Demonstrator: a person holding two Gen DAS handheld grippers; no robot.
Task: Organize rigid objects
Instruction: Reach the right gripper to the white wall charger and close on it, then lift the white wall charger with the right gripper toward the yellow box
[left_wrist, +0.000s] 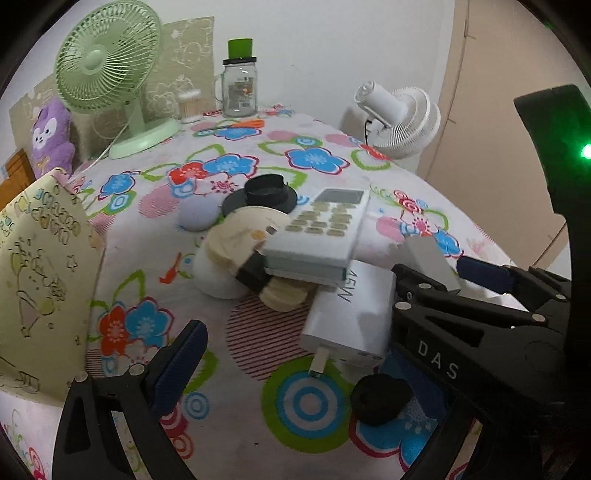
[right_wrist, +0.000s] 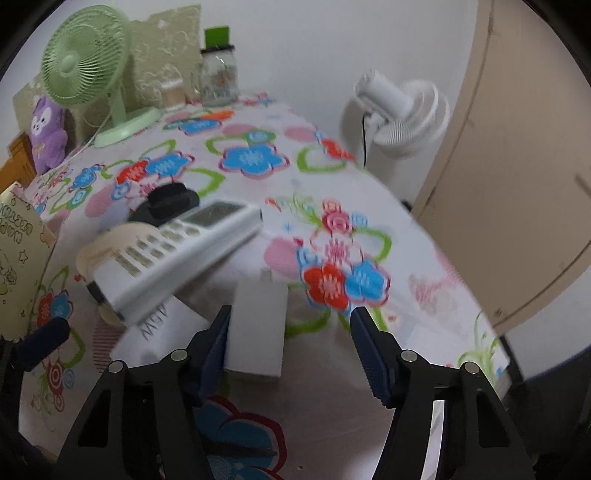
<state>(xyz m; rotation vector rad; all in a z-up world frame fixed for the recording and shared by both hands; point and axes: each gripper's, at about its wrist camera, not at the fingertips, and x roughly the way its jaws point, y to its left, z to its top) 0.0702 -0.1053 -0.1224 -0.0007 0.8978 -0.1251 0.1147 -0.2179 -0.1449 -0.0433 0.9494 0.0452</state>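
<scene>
Rigid objects lie heaped near the middle of the table, on a flowered cloth (left_wrist: 258, 147) printed in blue, red, green and pink. Topmost is a white plastic remote control with a grey display and rows of pale buttons (left_wrist: 321, 229), tilted, its near end propped on a flat white box printed "45W" (left_wrist: 351, 317) that has a short plug sticking out of its near edge. Under the remote's left side sits a cream, round-edged plastic piece (left_wrist: 240, 236), and behind it a black round lid with a raised knob (left_wrist: 266, 192). A dull black lump (left_wrist: 380, 398) rests just in front of the box.

A small white rectangular block (right_wrist: 258, 328) lies just right of the box. The right gripper (right_wrist: 291, 314) straddles it with its jaws apart: the left blue ribbed pad (right_wrist: 218, 347) is at the block's edge, and the right pad stands clear of it.

The left gripper (left_wrist: 295, 339) is in front of the heap, spread wide with nothing clamped. One blue pad (left_wrist: 181, 358) shows, while the other is hidden behind the right gripper's black body.

At the far end stand a mint-green wire-grilled desk fan (left_wrist: 107, 59), a clear glass handled jar with a green lid (left_wrist: 240, 88) whose contents cannot be told, and a small clear pot packed with thin pale sticks (left_wrist: 190, 107). A purple plush toy (left_wrist: 51, 136) leans at the left edge, and a white fan (left_wrist: 402, 118) stands beyond the right edge.
</scene>
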